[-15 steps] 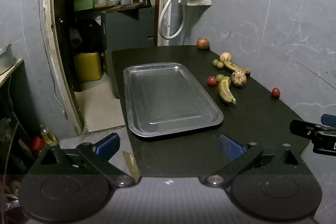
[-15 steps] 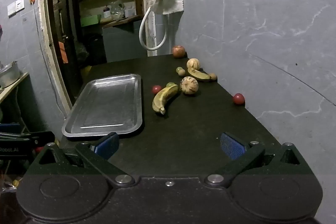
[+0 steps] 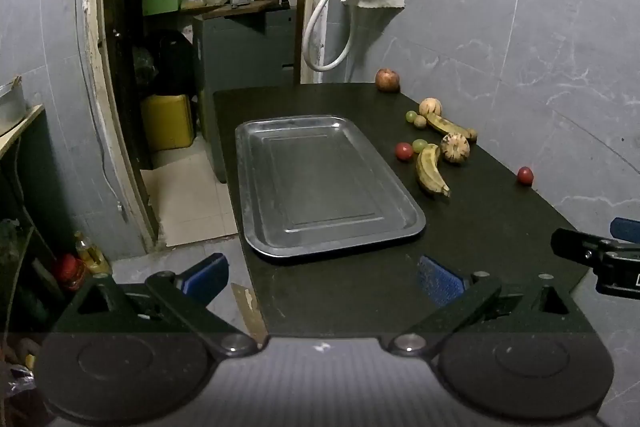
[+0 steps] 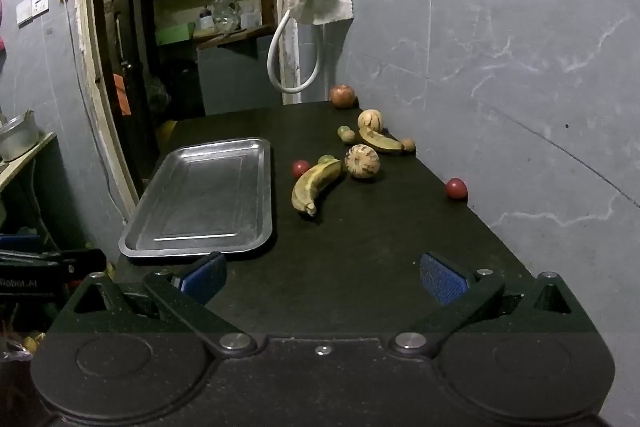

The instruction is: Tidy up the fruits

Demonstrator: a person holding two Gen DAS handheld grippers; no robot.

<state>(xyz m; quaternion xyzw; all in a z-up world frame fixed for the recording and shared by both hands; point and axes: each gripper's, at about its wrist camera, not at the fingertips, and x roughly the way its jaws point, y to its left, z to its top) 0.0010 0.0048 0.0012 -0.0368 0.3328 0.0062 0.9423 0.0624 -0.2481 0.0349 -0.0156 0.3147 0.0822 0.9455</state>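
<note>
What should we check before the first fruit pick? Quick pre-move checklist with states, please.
1. Tray has room for fruit: ok, nothing lies in it.
2. Right gripper ready to grasp: ok, jaws wide apart, nothing between them.
3. Left gripper ready: ok, open and holding nothing, near the tray's front edge.
4. Near banana free to lift: ok from above, though a green fruit and a red one crowd its far end.
5. Lone red fruit safe from rolling off: cannot tell, it sits close to the table's right edge by the wall.
</note>
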